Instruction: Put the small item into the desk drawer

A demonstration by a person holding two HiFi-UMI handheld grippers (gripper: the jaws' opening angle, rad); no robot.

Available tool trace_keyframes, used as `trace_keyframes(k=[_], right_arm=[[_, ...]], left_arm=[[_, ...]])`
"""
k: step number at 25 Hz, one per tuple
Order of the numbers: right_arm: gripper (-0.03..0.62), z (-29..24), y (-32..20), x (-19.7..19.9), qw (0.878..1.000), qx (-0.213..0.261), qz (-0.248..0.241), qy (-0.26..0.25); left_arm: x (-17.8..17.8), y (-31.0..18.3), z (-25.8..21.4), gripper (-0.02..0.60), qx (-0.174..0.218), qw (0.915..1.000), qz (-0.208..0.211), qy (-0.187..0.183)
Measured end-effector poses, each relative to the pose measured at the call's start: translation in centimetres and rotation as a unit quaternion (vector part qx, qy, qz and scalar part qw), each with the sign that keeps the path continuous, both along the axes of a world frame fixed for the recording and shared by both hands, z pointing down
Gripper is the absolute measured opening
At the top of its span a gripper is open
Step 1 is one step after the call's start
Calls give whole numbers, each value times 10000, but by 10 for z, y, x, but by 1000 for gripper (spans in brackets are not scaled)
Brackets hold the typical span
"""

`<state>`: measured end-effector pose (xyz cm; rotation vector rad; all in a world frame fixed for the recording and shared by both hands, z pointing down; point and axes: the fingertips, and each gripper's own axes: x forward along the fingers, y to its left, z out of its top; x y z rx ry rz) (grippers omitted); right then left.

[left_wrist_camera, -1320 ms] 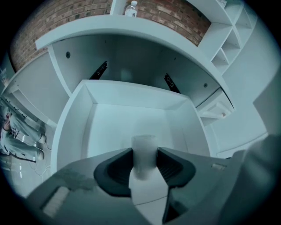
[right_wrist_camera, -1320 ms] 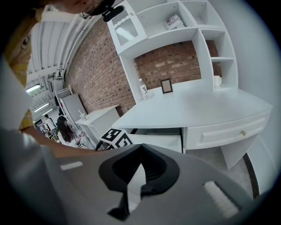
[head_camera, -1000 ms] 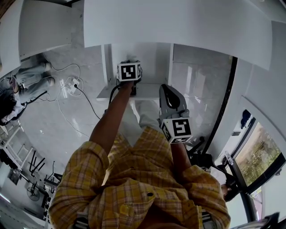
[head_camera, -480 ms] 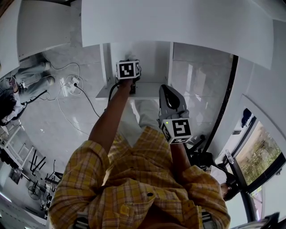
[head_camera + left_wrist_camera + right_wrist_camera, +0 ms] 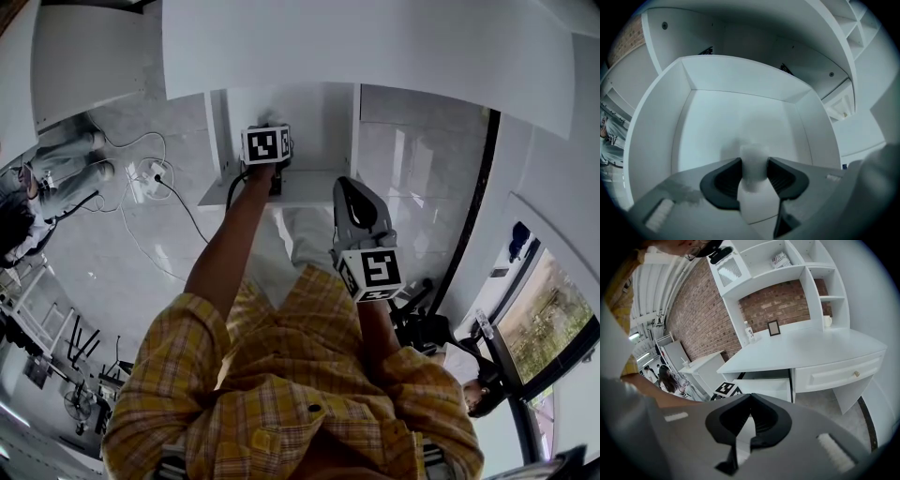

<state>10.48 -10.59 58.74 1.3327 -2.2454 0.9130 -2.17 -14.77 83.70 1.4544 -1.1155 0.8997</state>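
Pale stone-tile floor [image 5: 141, 253], red brick wall [image 5: 708, 310] behind. White wooden desk, broad tabletop [image 5: 801, 350], shelf hutch on top.

White open desk drawer [image 5: 651, 122] is pulled out from under the tabletop, seen on its left part in the right gripper view [image 5: 768, 386]. Inside is bare white.

Left gripper [image 5: 275, 183] hangs over the drawer, pointing steeply down into it. Its view looks straight at the drawer floor.
- Black jaws [image 5: 753, 164] clamped on the small white rounded item [image 5: 757, 199], one pad on each side.
- Item is blurred; its exact kind can't be made out.
- Item sits above the drawer floor, inside the drawer's outline, not resting on it.

Right gripper [image 5: 349, 187] is held off to the right of the drawer, near its front corner.
- Jaws [image 5: 750, 397] together at the tips, nothing between them.

Behind the drawer, at the back of the tabletop: a small dark picture frame [image 5: 774, 327] and a clear plastic bottle [image 5: 748, 331], just beside each other.

Person's yellow plaid shirt [image 5: 281, 375] fills the bottom of the head view, in front of the drawer.
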Motion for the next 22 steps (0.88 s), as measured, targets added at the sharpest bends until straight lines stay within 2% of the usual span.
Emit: trace_keyframes(k=[6,11,22], right_arm=[[-2,-1,2,4,10000,-9,92,-23],[-2,-3,3,3,10000,21,89,-35],[-2,-24,13,-4,9996,238,83,-130]], left_arm=[[0,-2,0,183,25,10000,37,25],[-2,-3,-4,216,83,9998,147,-50],[-1,-7,-43,216,438,9990,34,87]])
